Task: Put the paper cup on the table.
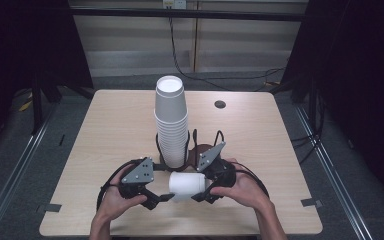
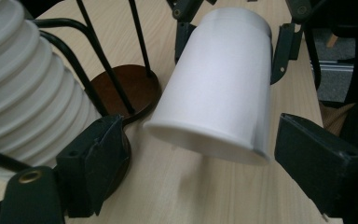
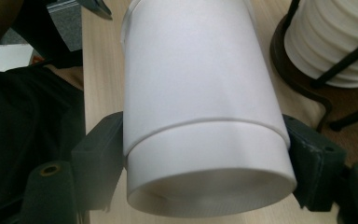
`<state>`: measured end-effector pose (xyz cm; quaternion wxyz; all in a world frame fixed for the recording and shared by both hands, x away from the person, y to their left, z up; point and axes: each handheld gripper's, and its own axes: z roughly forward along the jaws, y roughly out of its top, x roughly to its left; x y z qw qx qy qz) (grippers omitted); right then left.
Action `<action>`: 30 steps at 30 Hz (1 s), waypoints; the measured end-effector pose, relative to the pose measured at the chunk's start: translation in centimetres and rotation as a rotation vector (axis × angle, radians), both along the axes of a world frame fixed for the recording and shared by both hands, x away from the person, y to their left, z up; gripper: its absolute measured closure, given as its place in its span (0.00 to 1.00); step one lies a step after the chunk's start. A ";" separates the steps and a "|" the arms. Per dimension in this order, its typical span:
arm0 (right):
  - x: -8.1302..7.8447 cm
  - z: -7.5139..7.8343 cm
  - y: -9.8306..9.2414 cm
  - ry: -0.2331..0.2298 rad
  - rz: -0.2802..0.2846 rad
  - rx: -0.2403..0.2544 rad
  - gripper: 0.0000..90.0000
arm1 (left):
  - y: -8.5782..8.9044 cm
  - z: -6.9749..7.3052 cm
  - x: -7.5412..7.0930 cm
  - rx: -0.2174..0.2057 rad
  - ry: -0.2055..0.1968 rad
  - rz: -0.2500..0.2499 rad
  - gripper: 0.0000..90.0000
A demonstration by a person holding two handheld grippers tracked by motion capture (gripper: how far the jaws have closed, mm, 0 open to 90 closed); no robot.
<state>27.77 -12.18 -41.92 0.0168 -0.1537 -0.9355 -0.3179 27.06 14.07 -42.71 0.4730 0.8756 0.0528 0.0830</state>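
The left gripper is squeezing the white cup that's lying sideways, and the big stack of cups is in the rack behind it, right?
Not quite: the right gripper squeezes the sideways cup, as the right gripper view shows. The left gripper is open around it. The stack does stand behind.

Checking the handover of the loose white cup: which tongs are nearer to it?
Right. The right tongs are clamped on the loose cup near its base; the left tongs sit open around its rim without gripping.

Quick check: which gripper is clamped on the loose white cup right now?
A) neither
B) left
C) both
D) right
D: in the right gripper view the right gripper has its jaws pressed on both sides of the white cup; the left gripper stands open around its rim.
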 end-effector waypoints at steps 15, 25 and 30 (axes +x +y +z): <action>-0.1 -0.4 -2.0 -0.019 -0.120 0.157 0.25 | 1.6 -1.4 -0.1 -0.077 0.040 0.064 0.18; -0.4 -1.1 -2.2 -0.037 -0.141 0.243 0.25 | 1.5 -2.0 -0.3 -0.102 0.059 0.066 0.17; -0.5 -1.4 -2.4 -0.029 -0.153 0.295 0.25 | 1.5 -2.2 -0.5 -0.137 0.056 0.059 0.17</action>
